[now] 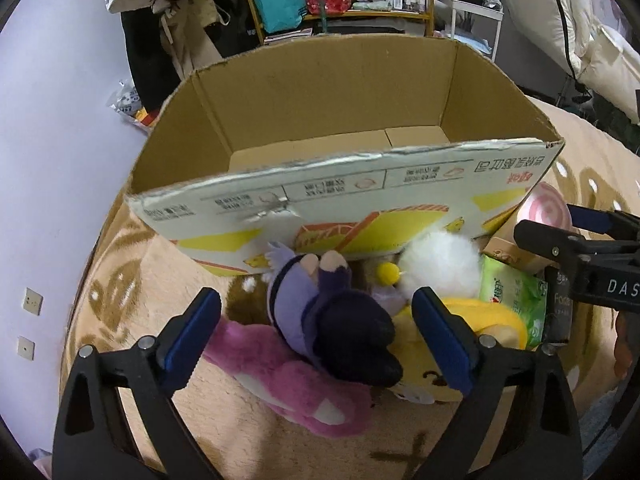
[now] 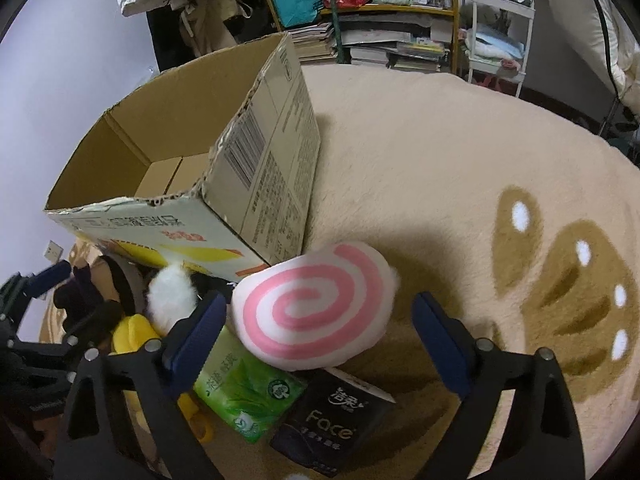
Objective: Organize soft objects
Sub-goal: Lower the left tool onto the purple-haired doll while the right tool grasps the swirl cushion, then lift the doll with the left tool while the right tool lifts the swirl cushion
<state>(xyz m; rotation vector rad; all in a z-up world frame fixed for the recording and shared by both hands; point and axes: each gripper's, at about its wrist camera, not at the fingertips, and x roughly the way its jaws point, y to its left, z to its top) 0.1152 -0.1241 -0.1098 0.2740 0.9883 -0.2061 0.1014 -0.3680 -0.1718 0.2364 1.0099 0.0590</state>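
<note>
Hovering wide apart over the purple doll (image 1: 316,312), left gripper (image 1: 316,336) lined up for grasping; right gripper (image 2: 320,340) likewise spread around the spiral cushion (image 2: 316,304). Toys heaped beside the empty cardboard box (image 1: 320,92), handy for loading.

Left gripper (image 1: 316,334): black plastic arms, triangular cut-outs, silver rivets, blue ribbed pads (image 1: 448,344). Right gripper (image 2: 320,338): same black frame, silver rivets, blue fingers (image 2: 440,344). White "DAS" lettering showed on its body in left wrist view.
</note>
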